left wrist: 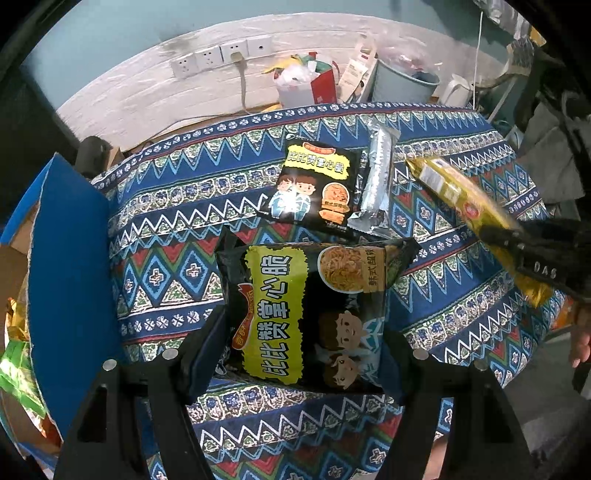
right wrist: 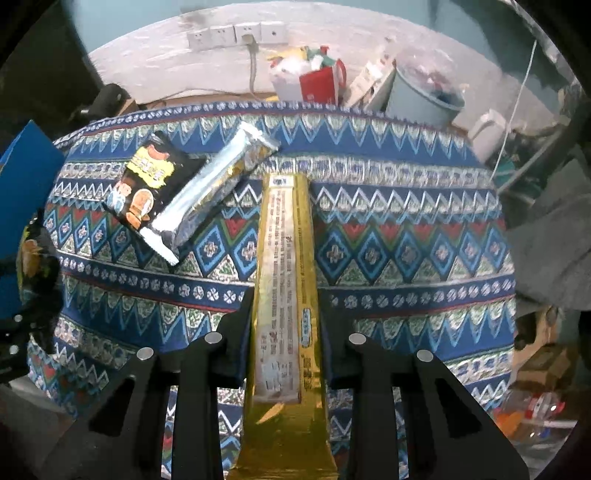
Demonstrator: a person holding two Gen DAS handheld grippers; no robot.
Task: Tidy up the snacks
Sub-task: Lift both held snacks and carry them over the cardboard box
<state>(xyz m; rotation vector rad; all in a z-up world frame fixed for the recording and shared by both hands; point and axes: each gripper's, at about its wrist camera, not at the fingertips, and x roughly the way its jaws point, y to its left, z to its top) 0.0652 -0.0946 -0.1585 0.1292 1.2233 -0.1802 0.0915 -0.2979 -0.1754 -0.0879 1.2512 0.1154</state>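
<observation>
The left gripper [left wrist: 301, 354] is clamping a black-and-yellow foil noodle-snack bag [left wrist: 310, 314] above the blue patterned tablecloth [left wrist: 177, 266]; the right gripper [right wrist: 284, 328] is pinching a long gold foil packet [right wrist: 286, 280] lengthwise. Both pickups look done. Next, carrying each probably calls for reaching the blue cardboard box [left wrist: 70, 277] at nine o'clock.

Wall: teal above [right wrist: 129, 22], white brick-textured band below [left wrist: 155, 92].
Sockets: a row of white outlets [right wrist: 236, 35], one grey cable plugged in.
Counter: covered by blue patterned cloth [right wrist: 406, 236].
Floor clutter: pale blue bin [right wrist: 424, 99], red-and-white bag [right wrist: 317, 86], white jug [right wrist: 487, 133].
</observation>
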